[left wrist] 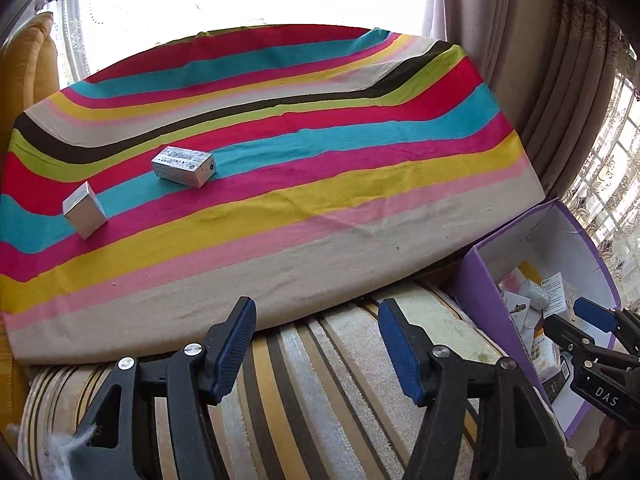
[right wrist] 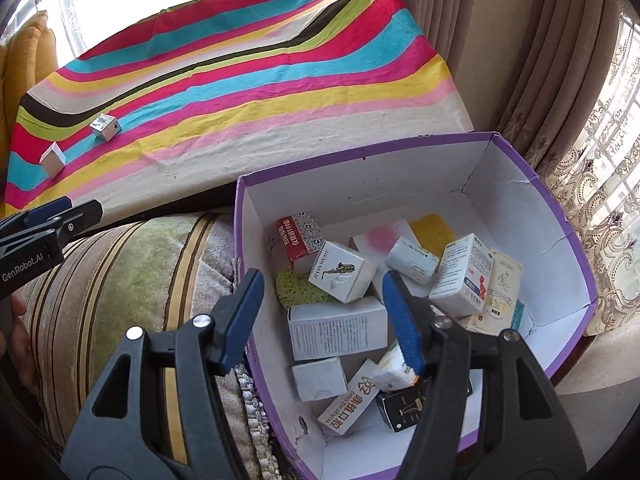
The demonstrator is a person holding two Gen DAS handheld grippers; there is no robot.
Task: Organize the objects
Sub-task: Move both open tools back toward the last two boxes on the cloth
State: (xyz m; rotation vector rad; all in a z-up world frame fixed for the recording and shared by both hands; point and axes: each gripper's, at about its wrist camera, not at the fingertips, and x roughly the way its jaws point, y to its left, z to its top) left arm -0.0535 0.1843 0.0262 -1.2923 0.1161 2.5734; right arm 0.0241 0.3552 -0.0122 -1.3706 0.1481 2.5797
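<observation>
This is a home, most likely a living room or bedroom beside a window. Heavy beige pleated curtains (left wrist: pixel 516 80) hang at the far right, next to white lace sheers embroidered with scrolls (right wrist: pixel 600 184), and bright daylight comes through the panes behind them. Near the camera lies soft upholstery in worn brown, yellow and green stripes (left wrist: pixel 328 380), a mustard-yellow cushion (left wrist: pixel 28 64) stands at the far left, and a cotton cloth in bright multicoloured stripes (left wrist: pixel 280 184) is spread over the flat surface between them.
</observation>
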